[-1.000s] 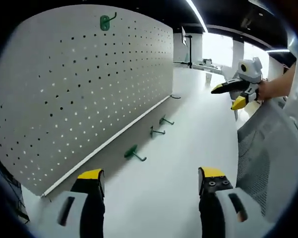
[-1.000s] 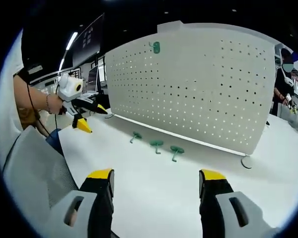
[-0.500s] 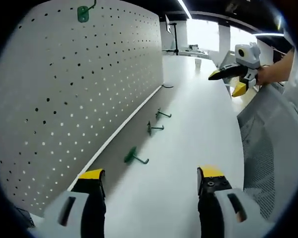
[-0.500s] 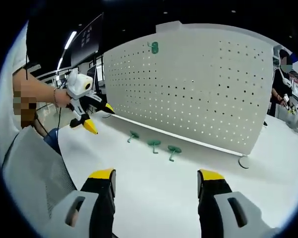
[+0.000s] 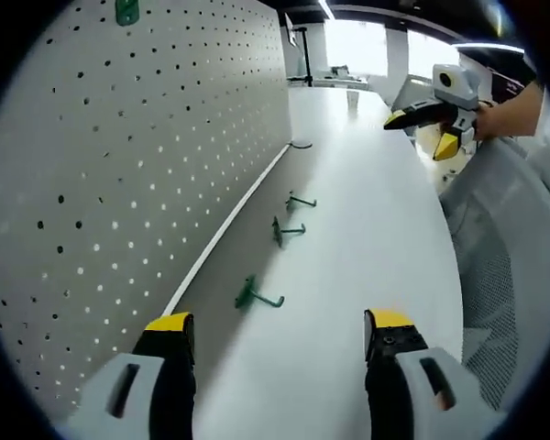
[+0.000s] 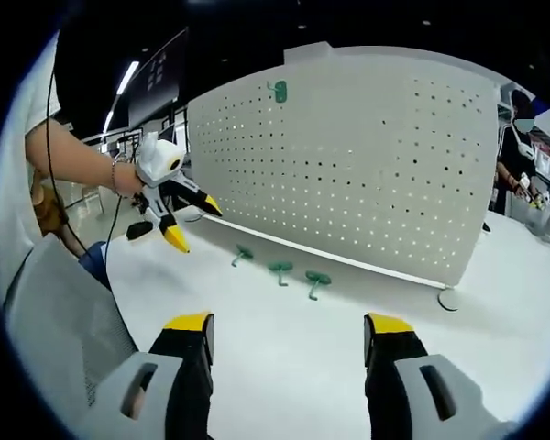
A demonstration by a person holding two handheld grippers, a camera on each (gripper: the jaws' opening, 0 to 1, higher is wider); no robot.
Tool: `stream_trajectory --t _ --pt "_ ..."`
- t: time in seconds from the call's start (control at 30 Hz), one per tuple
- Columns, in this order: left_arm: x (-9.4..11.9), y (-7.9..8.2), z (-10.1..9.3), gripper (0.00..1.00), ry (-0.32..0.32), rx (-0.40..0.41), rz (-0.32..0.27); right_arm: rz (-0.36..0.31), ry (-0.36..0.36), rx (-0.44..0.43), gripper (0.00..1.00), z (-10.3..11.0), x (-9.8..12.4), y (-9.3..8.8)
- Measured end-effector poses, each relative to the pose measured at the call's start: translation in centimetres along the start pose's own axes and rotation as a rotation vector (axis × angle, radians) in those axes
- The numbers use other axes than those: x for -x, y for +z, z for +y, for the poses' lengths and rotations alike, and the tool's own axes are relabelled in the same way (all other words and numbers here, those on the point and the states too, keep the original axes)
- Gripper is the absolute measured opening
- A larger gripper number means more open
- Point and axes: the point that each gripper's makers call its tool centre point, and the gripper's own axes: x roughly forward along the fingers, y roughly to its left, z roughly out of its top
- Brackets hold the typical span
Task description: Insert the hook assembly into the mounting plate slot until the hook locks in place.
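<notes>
Pegboard: my mounting plate [image 5: 119,156] stands upright along the desk's [image 5: 367,238] far edge, one big perforated panel; one green hook [image 6: 280,90] already hangs near its top.
Desk: white and flat, carrying three loose hooks in a row just beside the board's foot.
Loose hooks: nearest [image 5: 255,295], middle [image 5: 286,230], farthest [image 5: 300,201]; I count three on the desk, four in all.
Handling: they look light, stiff, thin wire on a small green base, likely to skid; I'd pinch the base, leaving the prongs free for the holes.
Left gripper [image 5: 280,335]: my jaws are spread wide, empty, aimed at the nearest hook.
Right gripper [image 6: 289,335]: jaws equally wide, nothing held.
</notes>
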Motion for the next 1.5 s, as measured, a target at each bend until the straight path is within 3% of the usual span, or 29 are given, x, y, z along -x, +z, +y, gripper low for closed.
stream_trajectory --t 0.47,1.1,1.3,1.5 --pt "-2.5 0.5 1.2 0.77 -0.056 -0.05 0.057 0.013 0.007 0.004 0.65 0.2 -0.1 -0.3" --pt "-5.3 -1.2 2.7 0.76 -0.152 -0.18 0.212 0.028 0.005 0.006 0.65 0.2 -0.2 -0.6" --pt "-6.0 -1.5 2.0 0.75 -0.209 -0.259 0.238 0.034 0.011 0.017 0.64 0.4 -0.3 -0.7" --pt "-6.7 -1.8 2.0 0.76 -0.242 -0.271 0.263 0.037 0.01 0.017 0.64 0.4 -0.3 -0.7"
